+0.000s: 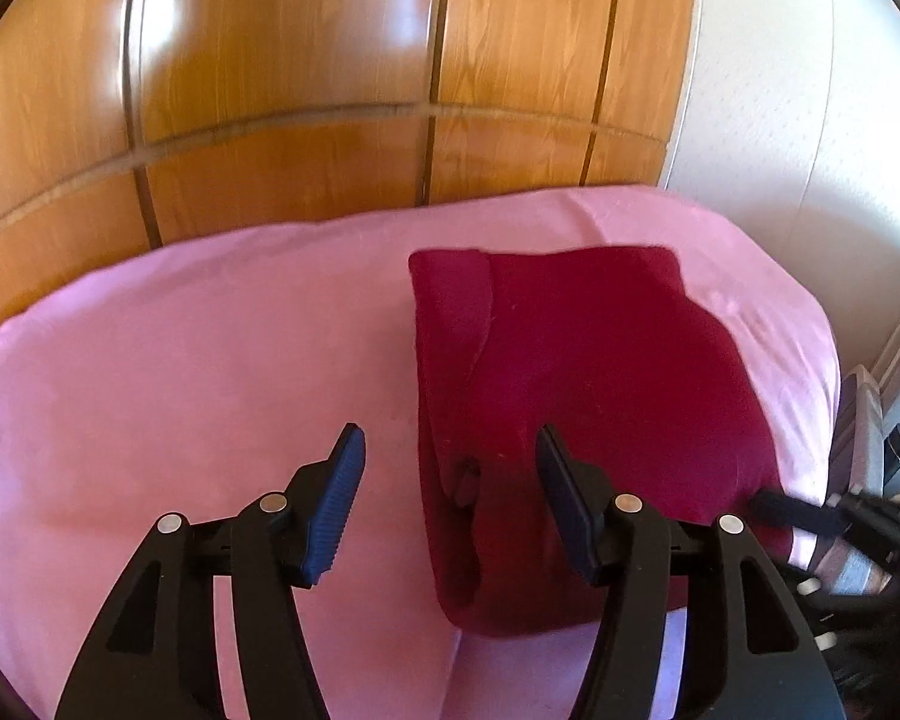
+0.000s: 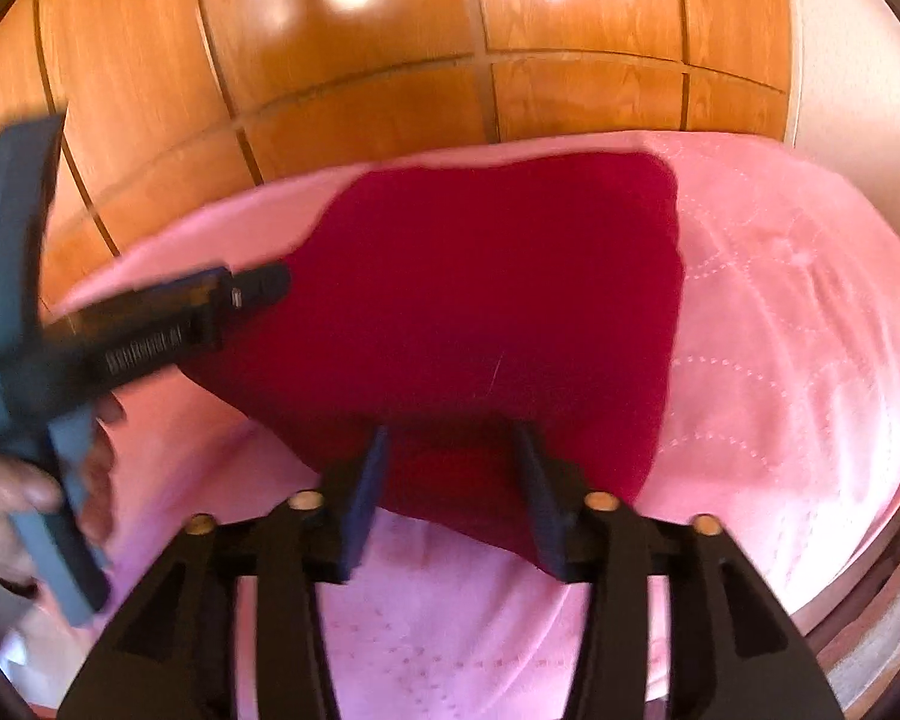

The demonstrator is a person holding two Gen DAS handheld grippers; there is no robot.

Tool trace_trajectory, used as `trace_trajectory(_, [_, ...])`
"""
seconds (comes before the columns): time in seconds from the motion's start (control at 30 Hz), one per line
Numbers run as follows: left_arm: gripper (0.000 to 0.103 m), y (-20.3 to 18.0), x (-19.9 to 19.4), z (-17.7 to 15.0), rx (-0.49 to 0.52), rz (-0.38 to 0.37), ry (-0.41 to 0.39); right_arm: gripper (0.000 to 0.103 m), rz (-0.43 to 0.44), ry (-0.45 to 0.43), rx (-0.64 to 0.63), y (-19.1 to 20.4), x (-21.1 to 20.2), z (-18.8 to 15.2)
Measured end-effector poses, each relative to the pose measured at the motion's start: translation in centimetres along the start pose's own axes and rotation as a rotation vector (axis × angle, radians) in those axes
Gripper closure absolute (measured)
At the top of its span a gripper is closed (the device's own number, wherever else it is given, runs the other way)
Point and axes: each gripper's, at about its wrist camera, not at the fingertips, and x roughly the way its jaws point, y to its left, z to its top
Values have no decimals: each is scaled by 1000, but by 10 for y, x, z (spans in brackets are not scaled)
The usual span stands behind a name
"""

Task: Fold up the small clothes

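The left gripper point(image 1: 450, 450) hangs with jaws spread and nothing pinched, above the near left edge of a dark red garment point(image 1: 576, 396); the right gripper point(image 2: 453, 450), also spread, straddles its near edge without clamping. The garment lies folded on a pink bedcover point(image 1: 198, 372). The fold looks nearly complete; next likely comes gripping that near edge for a last fold.

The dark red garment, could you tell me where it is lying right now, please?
The dark red garment lies folded on the pink bedcover, right of centre in the left wrist view, with wooden wardrobe doors behind the bed.
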Motion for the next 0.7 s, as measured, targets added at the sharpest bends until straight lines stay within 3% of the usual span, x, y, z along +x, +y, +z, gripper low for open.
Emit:
trace_trajectory(0.13, [44, -3, -4, -2, 6, -1, -13, 46, -8, -73, 37, -7, -21, 22])
trace_trajectory(0.33, [44, -5, 1, -6, 6, -1, 6, 46, -87, -55, 74, -14, 0, 47])
trace_trajectory(0.5, [44, -4, 14, -11, 5, -4, 38, 44, -155, 3, 95, -20, 23, 32])
trace_trajectory(0.7, [42, 6, 34, -19, -49, -51, 90, 43, -218, -23, 59, -13, 34, 17])
